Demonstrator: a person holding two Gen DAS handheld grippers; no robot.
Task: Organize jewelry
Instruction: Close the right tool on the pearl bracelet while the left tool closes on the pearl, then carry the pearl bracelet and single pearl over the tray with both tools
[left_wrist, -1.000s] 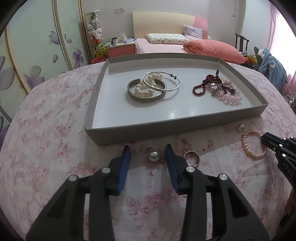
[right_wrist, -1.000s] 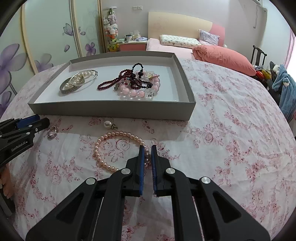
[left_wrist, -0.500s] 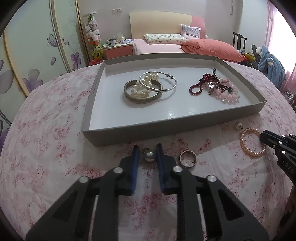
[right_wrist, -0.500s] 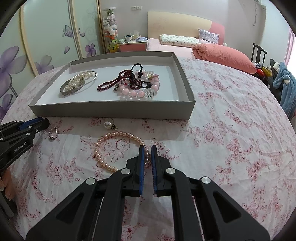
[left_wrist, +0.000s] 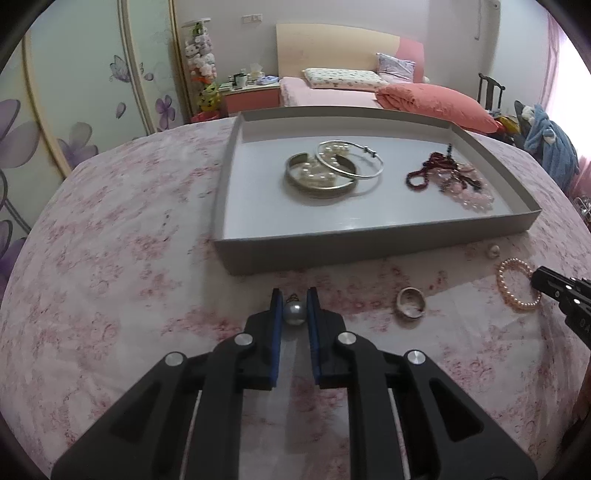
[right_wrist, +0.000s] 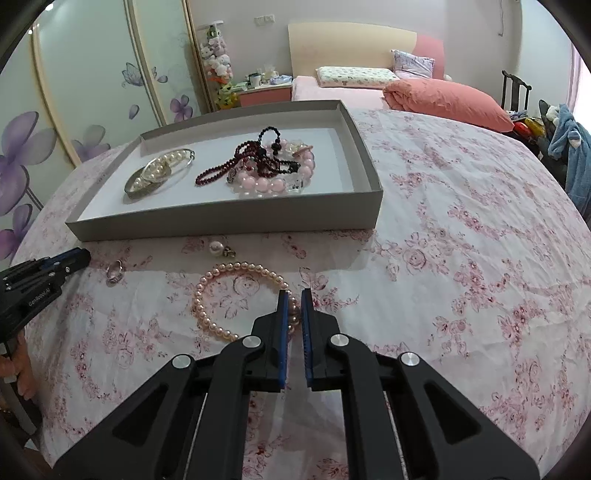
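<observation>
Pearl earring (left_wrist: 294, 313): round, silvery-white, clamped between left gripper (left_wrist: 295, 306) jaws, just before grey tray (left_wrist: 369, 243); its clasp mostly hidden. Right gripper (right_wrist: 293, 306) jaws narrow, pinching pink pearl bracelet (right_wrist: 221, 280).

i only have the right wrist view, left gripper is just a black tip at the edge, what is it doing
Observer: The left gripper has its jaws shut on a grey pearl bead.
Operator: what's ahead of it
Observer: The near wall of the grey tray, apart from the bead.
Operator: is my pearl bracelet off the cloth
Observer: No, the pearl bracelet lies flat on the cloth, right gripper at its edge.
</observation>
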